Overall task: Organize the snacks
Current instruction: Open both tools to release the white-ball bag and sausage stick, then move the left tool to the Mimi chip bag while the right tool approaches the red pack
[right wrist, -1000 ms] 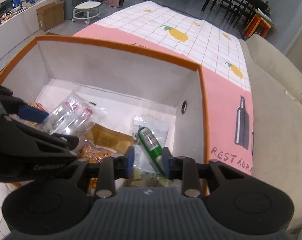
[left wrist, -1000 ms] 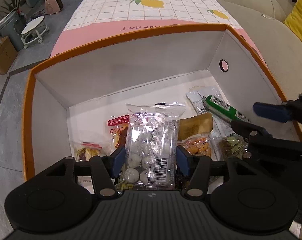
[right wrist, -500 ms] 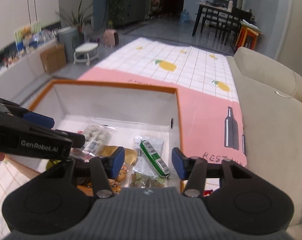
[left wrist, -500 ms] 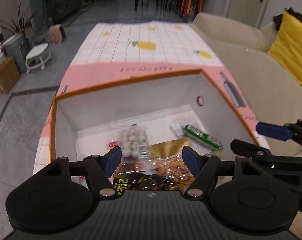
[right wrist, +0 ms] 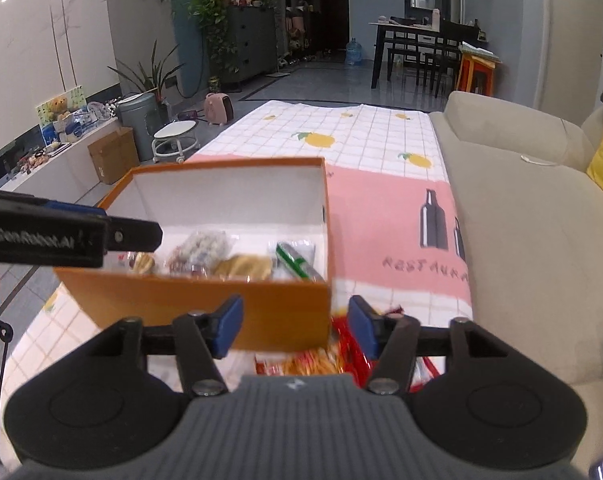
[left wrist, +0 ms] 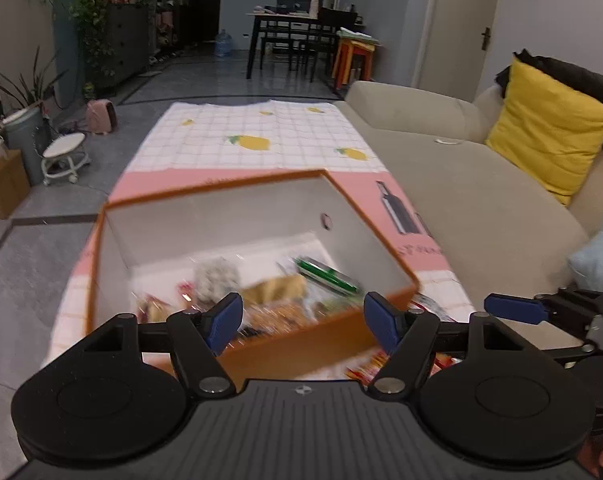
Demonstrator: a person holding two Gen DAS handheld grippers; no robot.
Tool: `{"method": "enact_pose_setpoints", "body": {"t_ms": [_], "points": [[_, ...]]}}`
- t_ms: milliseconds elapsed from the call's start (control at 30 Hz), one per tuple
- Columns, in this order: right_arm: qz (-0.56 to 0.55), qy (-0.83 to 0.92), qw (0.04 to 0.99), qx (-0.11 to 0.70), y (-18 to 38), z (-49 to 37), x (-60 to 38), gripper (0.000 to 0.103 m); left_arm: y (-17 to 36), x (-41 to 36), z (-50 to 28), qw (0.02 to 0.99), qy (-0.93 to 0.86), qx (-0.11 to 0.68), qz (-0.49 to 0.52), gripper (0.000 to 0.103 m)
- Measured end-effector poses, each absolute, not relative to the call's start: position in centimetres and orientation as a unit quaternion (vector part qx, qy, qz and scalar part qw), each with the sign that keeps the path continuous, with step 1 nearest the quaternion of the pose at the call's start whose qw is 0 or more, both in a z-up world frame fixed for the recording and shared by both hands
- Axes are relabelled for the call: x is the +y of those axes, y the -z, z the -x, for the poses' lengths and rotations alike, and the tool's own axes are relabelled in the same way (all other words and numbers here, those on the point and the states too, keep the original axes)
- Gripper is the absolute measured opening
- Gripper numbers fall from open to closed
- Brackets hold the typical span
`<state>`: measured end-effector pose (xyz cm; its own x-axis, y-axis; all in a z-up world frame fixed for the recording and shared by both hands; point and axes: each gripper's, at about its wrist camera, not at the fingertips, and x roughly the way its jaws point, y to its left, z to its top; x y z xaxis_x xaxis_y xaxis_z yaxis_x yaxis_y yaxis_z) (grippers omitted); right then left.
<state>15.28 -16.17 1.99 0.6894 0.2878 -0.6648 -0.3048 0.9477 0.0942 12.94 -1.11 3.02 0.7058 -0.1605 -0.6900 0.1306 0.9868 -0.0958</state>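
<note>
While both grippers, left, right, gape empty, right view alone shows loose snacks before orange box.

Left gripper, jaws spread and empty, above the orange box of blurred snack packets.

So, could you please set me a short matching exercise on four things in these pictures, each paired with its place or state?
Things:
1. green-wrapped stick
2. red and orange snack packets
3. left gripper
4. yellow cushion

Places or states:
A. on the sofa
B. inside the orange box, near its right wall
C. open, holding nothing
D. on the cloth, outside the box's near wall

Pairs: 1-B, 2-D, 3-C, 4-A
</note>
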Motion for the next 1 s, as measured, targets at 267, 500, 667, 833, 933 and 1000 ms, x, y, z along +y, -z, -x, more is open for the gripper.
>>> {"method": "enact_pose_setpoints", "body": {"t_ms": [267,500,667,833,933,1000], "points": [[0.03,-0.137,0.917,0.374,0.7,-12.2,-18.8,0.067,0.4,-3.5,-10.5,0.91,0.098,0.4,0.051,0.081],[0.014,-0.093,0.912,0.399,4.3,-10.8,-21.8,0.072,3.9,-5.7,-10.1,0.895,0.113,0.43,0.042,0.081],[-0.004,-0.075,0.909,0.409,6.1,-11.4,-23.4,0.072,5.7,-6.5,-11.1,0.884,0.117,0.448,0.057,0.081],[0.006,-0.081,0.907,0.414,7.5,-12.8,-23.5,0.072,7.5,-8.0,-12.3,0.88,0.12,0.458,0.017,0.081],[0.028,-0.091,0.902,0.422,8.6,-13.5,-23.1,0.072,8.3,-8.6,-13.0,0.881,0.129,0.454,-0.031,0.081],[0.041,-0.101,0.897,0.429,9.3,-13.9,-22.8,0.072,8.3,-9.1,-13.2,0.883,0.148,0.44,-0.069,0.082]]}}
